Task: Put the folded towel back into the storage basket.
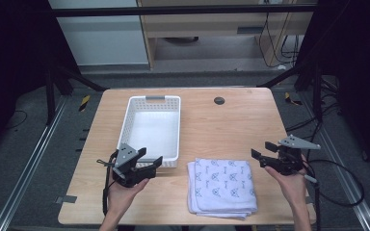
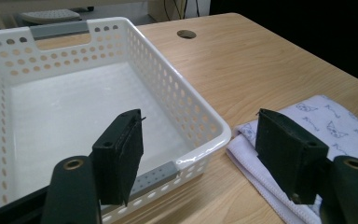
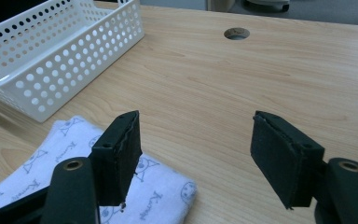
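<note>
Left gripper (image 1: 149,162): jaws wide apart, holding nothing, over the basket's near right corner.
Right gripper (image 1: 264,150): jaws wide apart, holding nothing, just right of the cloth.
Cloth (image 1: 223,186): folded, white with a blue print, flat on the tabletop (image 1: 231,122) near the front edge, between the grippers.
Basket (image 1: 151,126): white, perforated, left of centre, just far-left of the cloth.

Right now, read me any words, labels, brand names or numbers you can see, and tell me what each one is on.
Folded cloth: small cursive words printed under its cat-face drawings; too blurred to read with certainty, in the high view too small.
White basket: no text or label to be seen.
Table: no text.
Left gripper and right gripper: no readable marking.
</note>
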The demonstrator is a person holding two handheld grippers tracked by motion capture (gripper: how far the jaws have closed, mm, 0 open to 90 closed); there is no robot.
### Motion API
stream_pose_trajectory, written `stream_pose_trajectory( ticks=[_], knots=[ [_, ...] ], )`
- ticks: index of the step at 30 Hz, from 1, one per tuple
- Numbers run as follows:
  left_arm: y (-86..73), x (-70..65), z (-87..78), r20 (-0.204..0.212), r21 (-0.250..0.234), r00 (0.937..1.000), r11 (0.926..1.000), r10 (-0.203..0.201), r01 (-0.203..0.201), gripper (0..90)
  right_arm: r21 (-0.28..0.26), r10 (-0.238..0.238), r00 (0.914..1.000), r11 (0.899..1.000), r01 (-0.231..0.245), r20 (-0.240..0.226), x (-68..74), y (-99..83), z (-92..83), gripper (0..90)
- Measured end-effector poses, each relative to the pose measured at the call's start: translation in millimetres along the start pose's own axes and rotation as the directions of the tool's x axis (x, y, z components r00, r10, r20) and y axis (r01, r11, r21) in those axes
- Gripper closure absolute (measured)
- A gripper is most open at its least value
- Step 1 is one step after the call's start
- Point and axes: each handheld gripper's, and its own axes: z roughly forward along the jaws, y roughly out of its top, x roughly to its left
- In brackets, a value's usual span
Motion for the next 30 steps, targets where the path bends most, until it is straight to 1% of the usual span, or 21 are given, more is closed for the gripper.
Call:
stream_pose_trajectory(
  ticks=[2, 3, 6, 7, 8, 9, 11, 12, 14, 17, 19, 21, 24, 25, 26, 28, 29, 30],
  knots=[
    [0.9, -3.3, 2.7, 0.009, 0.000, 1.0000, 1.0000, 0.002, -0.002, 31.4, 0.012, -0.001, 1.0000, 1.000, 0.001, -0.005, 0.7, -1.2, 1.8, 33.8],
    [1.4, -7.0, 5.5, 0.017, 0.001, 0.9998, 1.0000, 0.006, -0.006, 31.5, 0.013, -0.004, 1.0000, 1.000, 0.004, -0.008, 0.8, -1.5, 2.1, 33.8],
    [1.6, -10.7, 8.2, 0.026, 0.005, 0.9996, 0.9999, 0.010, -0.010, 31.7, 0.014, 0.001, 0.9999, 1.000, -0.001, -0.011, 0.7, -1.8, 2.4, 34.0],
    [1.2, -14.3, 11.1, 0.036, 0.010, 0.9992, 0.9998, 0.016, -0.017, 31.7, 0.015, 0.001, 0.9999, 1.000, 0.000, -0.011, 0.8, -2.5, 3.0, 34.1],
    [1.2, -14.3, 11.1, 0.036, 0.010, 0.9992, 0.9998, 0.016, -0.017, 31.8, 0.017, 0.000, 0.9999, 1.000, 0.000, -0.012, 0.9, -2.9, 3.3, 34.2],
    [0.1, -18.2, 13.9, 0.045, 0.017, 0.9987, 0.9995, 0.025, -0.026, 31.8, 0.019, 0.003, 0.9999, 1.000, -0.002, -0.013, 1.3, -3.6, 3.9, 34.3],
    [-1.9, -22.3, 16.6, 0.053, 0.025, 0.9982, 0.9992, 0.029, -0.030, 31.9, 0.028, -0.002, 0.9999, 1.000, 0.003, -0.017, 1.8, -5.1, 5.5, 34.4],
    [-1.9, -22.3, 16.6, 0.053, 0.025, 0.9982, 0.9992, 0.029, -0.030, 31.9, 0.028, -0.002, 0.9999, 1.000, 0.003, -0.017, 1.8, -5.1, 5.5, 34.4],
    [-4.4, -27.3, 19.4, 0.062, 0.043, 0.9969, 0.9978, 0.047, -0.050, 31.8, 0.038, -0.001, 0.9998, 0.999, 0.002, -0.020, 2.6, -6.9, 6.8, 34.4],
    [-6.5, -32.9, 20.5, 0.068, 0.049, 0.9957, 0.9966, 0.063, -0.066, 31.9, 0.044, -0.002, 0.9998, 0.999, 0.003, -0.022, 2.6, -9.1, 8.3, 34.5],
    [-7.4, -35.5, 20.9, 0.074, 0.050, 0.9952, 0.9964, 0.064, -0.068, 31.8, 0.049, -0.008, 0.9998, 0.999, 0.009, -0.020, 3.8, -9.8, 9.2, 34.6],
    [-9.5, -39.4, 21.7, 0.084, 0.058, 0.9940, 0.9955, 0.070, -0.075, 31.9, 0.054, -0.015, 0.9995, 0.998, 0.017, -0.029, 6.1, -10.9, 11.1, 34.8],
    [-11.7, -41.6, 23.2, 0.091, 0.067, 0.9933, 0.9947, 0.072, -0.078, 31.9, 0.068, -0.021, 0.9993, 0.997, 0.023, -0.031, 7.9, -12.2, 13.5, 34.8],
    [-14.5, -43.5, 25.2, 0.093, 0.076, 0.9929, 0.9938, 0.074, -0.081, 31.9, 0.071, -0.019, 0.9993, 0.997, 0.021, -0.033, 8.5, -12.5, 13.8, 34.8],
    [-14.5, -43.5, 25.2, 0.093, 0.076, 0.9929, 0.9938, 0.074, -0.081, 31.9, 0.071, -0.019, 0.9993, 0.997, 0.021, -0.033, 8.5, -12.5, 13.8, 34.8],
    [-17.2, -44.6, 26.9, 0.099, 0.087, 0.9923, 0.9927, 0.075, -0.083, 31.9, 0.072, -0.024, 0.9991, 0.997, 0.027, -0.036, 9.2, -13.1, 14.3, 34.8],
    [-20.7, -46.2, 29.2, 0.104, 0.101, 0.9917, 0.9912, 0.075, -0.086, 31.9, 0.073, -0.027, 0.9989, 0.997, 0.030, -0.037, 9.9, -13.6, 15.0, 34.8],
    [-20.7, -46.2, 29.2, 0.104, 0.101, 0.9917, 0.9912, 0.075, -0.086, 31.9, 0.073, -0.027, 0.9989, 0.997, 0.030, -0.037, 9.9, -13.6, 15.0, 34.8]
  ],
)
